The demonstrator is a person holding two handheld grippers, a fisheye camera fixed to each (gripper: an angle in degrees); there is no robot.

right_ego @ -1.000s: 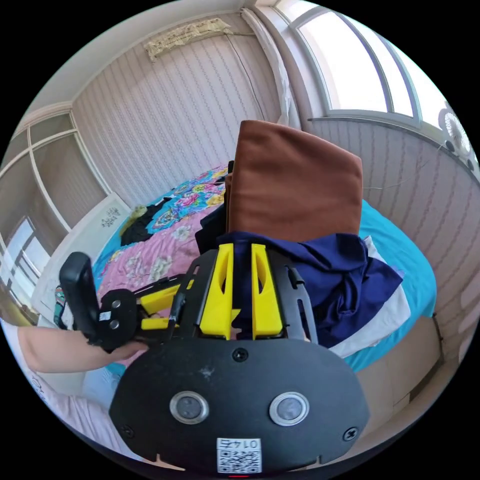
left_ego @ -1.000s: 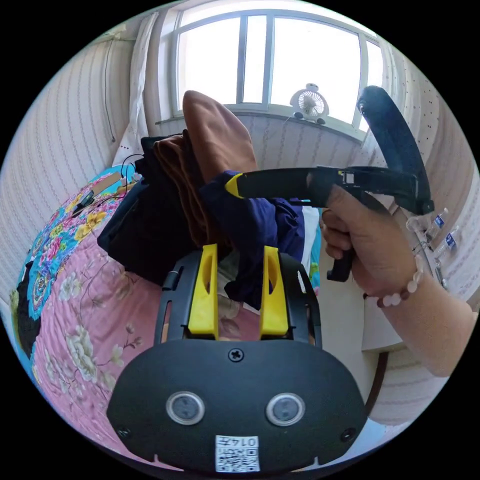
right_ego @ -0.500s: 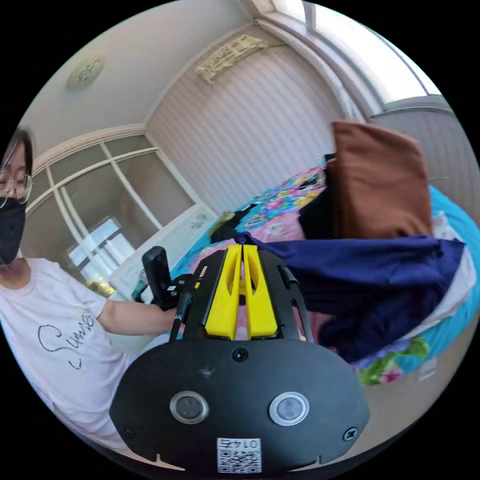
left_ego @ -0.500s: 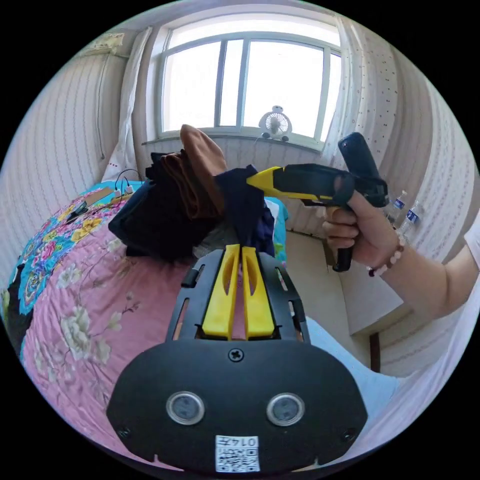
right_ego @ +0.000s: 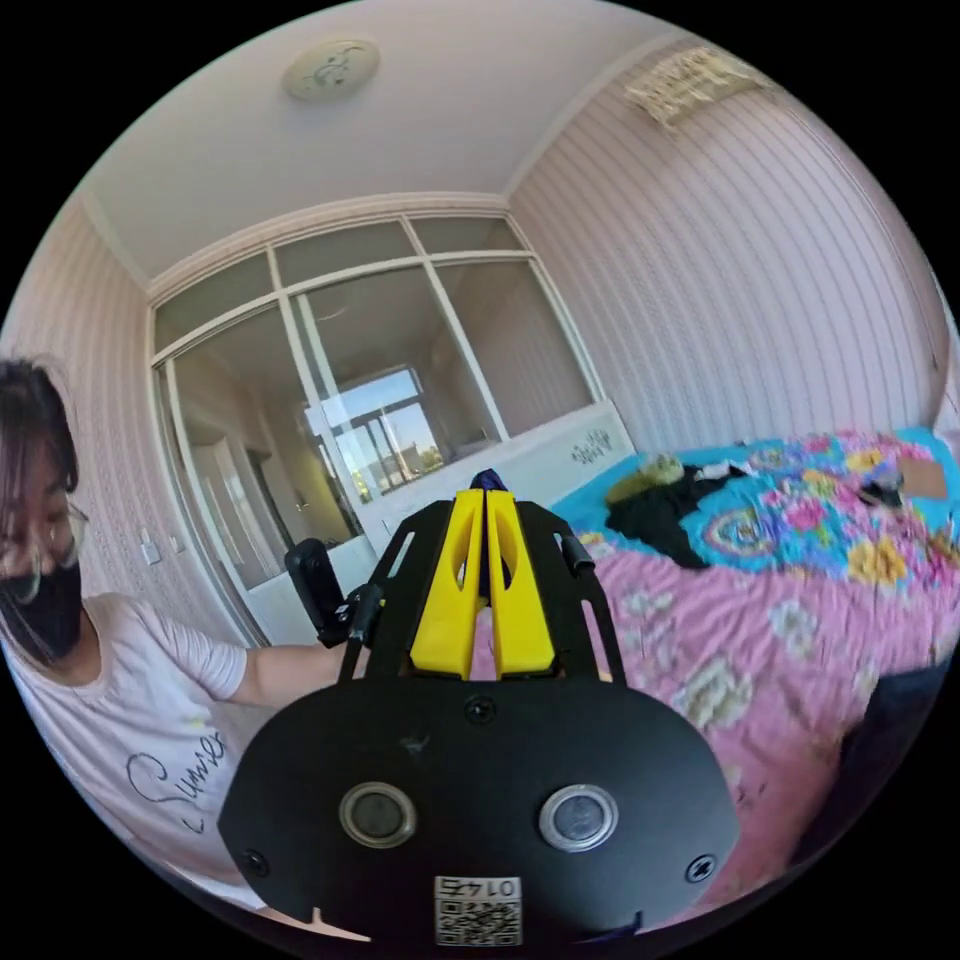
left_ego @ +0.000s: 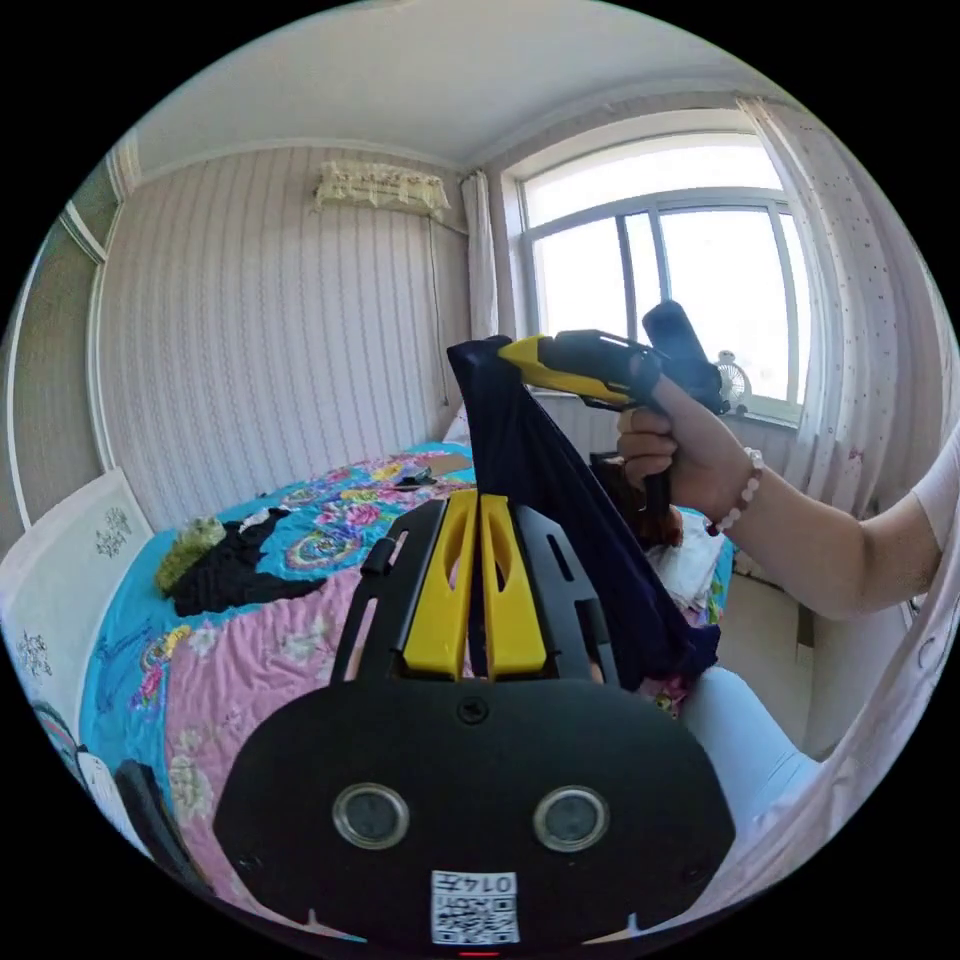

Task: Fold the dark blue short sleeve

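My left gripper (left_ego: 478,500) and right gripper (left_ego: 510,352) each pinch the dark blue short sleeve (left_ego: 560,500), held stretched above the floral bed (left_ego: 260,650).

My left tongs (left_ego: 478,500) covering part of the shirt (left_ego: 560,500), its lower end behind their body, shirt tip (right_ego: 487,480) barely showing past my right tongs (right_ego: 485,497), dark cloth (right_ego: 880,740) cut off by the edge
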